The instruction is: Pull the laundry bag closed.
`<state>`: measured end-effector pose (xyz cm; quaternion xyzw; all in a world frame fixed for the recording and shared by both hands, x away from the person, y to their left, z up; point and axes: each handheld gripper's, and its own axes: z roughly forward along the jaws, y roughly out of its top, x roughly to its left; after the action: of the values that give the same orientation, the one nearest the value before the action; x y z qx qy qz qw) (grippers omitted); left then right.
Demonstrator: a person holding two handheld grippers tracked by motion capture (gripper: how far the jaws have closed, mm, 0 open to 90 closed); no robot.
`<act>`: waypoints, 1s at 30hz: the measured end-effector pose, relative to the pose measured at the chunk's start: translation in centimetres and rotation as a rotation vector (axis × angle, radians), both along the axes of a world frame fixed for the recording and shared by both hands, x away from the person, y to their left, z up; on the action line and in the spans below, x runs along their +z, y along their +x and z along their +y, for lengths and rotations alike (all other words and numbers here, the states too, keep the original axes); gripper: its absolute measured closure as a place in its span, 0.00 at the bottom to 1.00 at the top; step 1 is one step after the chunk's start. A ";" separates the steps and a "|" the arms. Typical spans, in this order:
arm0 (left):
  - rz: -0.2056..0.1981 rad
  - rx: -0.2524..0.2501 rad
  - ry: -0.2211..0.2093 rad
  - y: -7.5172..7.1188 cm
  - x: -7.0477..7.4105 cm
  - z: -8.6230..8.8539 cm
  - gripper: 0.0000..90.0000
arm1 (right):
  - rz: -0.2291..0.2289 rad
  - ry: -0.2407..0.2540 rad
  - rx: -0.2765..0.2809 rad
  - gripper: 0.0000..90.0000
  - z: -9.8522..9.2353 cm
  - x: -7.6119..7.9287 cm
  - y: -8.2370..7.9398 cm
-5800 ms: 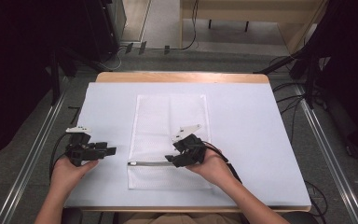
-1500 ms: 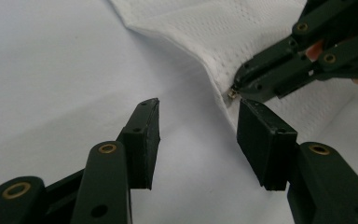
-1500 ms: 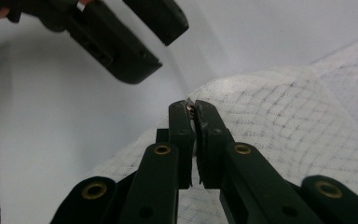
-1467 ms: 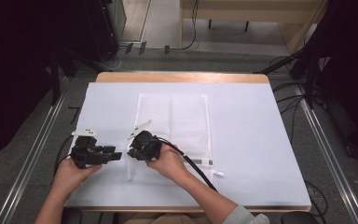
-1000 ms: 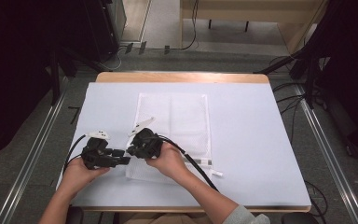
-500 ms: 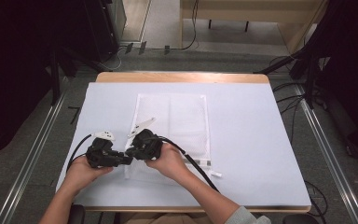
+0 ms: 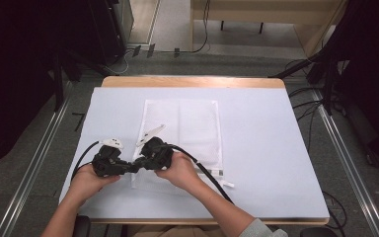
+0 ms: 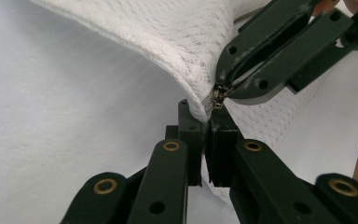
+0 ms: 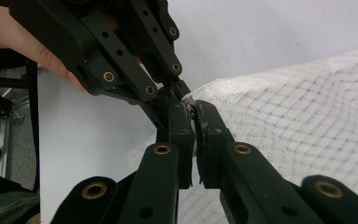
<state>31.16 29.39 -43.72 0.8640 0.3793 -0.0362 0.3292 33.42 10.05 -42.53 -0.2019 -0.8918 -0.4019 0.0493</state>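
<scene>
A white mesh bag (image 7: 190, 126) lies flat in the middle of the table, with its near left corner lifted. My left gripper (image 7: 132, 167) is shut on that corner's edge; in the left gripper view the mesh bag (image 8: 177, 42) drapes up out of my left gripper (image 8: 208, 122). My right gripper (image 7: 140, 162) meets it tip to tip and is shut on the small metal zipper pull (image 8: 218, 97). In the right gripper view my right gripper (image 9: 194, 122) pinches the pull at the mesh bag's (image 9: 298, 116) edge, and the left gripper's fingers (image 9: 168, 100) come in from the upper left.
The table (image 7: 276, 148) has a pale cover and open room left and right of the bag. The right gripper's black cable (image 7: 209, 177) trails over the bag's near right corner. Beside it lies a small white tab (image 7: 228, 184). Metal rails run along both table sides.
The right gripper went from the bag's near right to its near left corner along the zipper edge. In the last second the left gripper moved right and met it at that corner.
</scene>
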 end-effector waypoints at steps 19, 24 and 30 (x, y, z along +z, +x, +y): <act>0.029 -0.012 0.034 0.1 0.2 -0.3 0.98 | -0.003 0.018 -0.010 0.98 -0.7 -1.4 0.2; 0.037 -0.007 0.029 0.0 0.3 -0.3 0.99 | -0.012 0.027 -0.009 0.98 -0.8 -1.6 0.1; 0.025 -0.005 0.024 0.0 0.4 -0.2 0.99 | -0.006 0.030 -0.010 0.98 -1.1 -1.7 0.3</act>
<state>31.16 29.18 -43.36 0.8684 0.3815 -0.0430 0.3138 33.71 8.93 -44.27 -0.2046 -0.8848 -0.4159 0.0477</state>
